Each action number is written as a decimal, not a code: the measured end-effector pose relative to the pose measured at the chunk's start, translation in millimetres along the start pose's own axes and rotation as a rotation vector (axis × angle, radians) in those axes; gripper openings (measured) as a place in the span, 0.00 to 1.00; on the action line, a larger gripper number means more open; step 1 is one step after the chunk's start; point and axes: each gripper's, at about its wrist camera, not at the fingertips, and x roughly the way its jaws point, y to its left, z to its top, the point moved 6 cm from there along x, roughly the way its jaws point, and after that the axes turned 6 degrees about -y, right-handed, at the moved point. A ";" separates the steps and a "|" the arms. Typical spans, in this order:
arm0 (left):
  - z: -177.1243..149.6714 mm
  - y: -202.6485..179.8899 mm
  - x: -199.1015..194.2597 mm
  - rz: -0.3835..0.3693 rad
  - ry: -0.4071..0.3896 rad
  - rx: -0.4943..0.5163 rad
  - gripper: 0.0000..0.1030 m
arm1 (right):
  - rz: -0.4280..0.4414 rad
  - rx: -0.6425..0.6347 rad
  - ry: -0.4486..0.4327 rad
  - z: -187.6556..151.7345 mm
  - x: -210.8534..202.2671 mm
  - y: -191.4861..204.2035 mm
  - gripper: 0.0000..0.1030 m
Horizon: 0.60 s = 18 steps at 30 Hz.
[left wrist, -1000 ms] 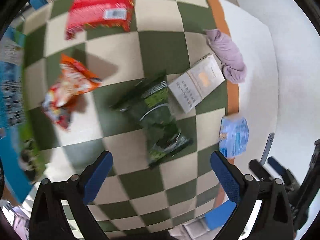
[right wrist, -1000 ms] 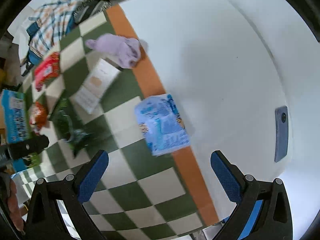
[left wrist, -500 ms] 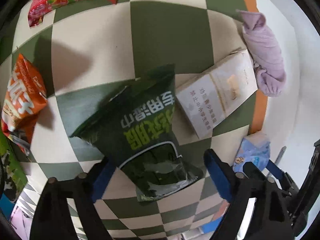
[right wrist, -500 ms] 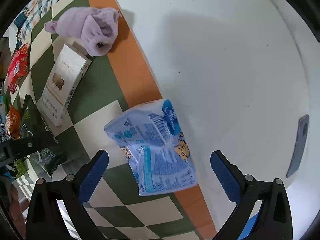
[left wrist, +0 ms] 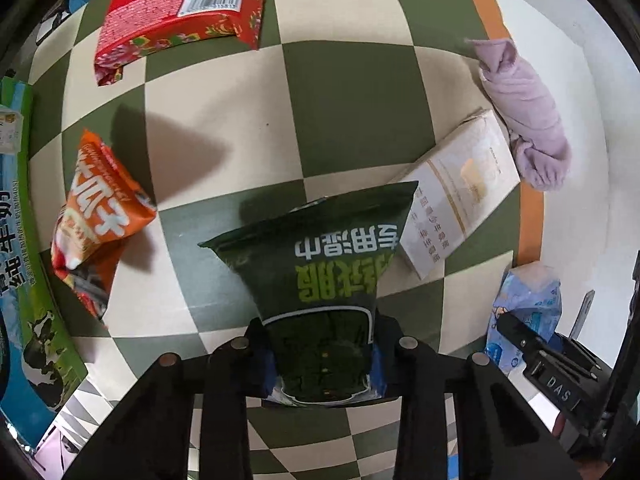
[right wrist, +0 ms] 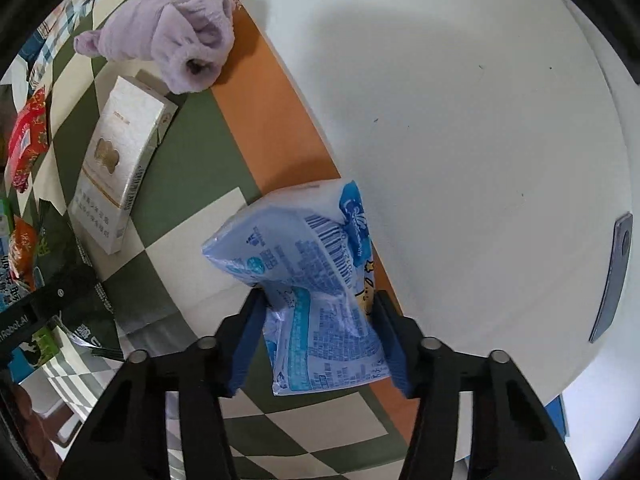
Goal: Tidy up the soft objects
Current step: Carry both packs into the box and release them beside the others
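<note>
My left gripper [left wrist: 322,360] is shut on the near end of a dark green snack bag [left wrist: 320,264] lying on the green and cream checked cloth [left wrist: 352,92]. My right gripper [right wrist: 320,336] is shut on a light blue tissue pack [right wrist: 308,276], which stands crumpled at the cloth's orange border; the pack also shows in the left wrist view [left wrist: 528,300]. A rolled lilac towel [left wrist: 524,112] lies at the border beyond, also in the right wrist view [right wrist: 172,44].
A white box [left wrist: 452,196] lies by the green bag. An orange snack bag [left wrist: 96,216] lies to the left, a red packet [left wrist: 180,12] at the far side, a green-blue carton [left wrist: 24,280] along the left edge. A grey flat device [right wrist: 612,276] lies on the white table.
Both grippers moved forward and closed: the left onto the green bag, the right onto the blue pack, which is now squeezed and crumpled.
</note>
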 end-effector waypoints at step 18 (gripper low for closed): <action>-64.2 74.8 -173.8 -0.134 -0.259 0.056 0.30 | 0.256 -0.158 -0.158 -71.7 -142.2 120.8 0.40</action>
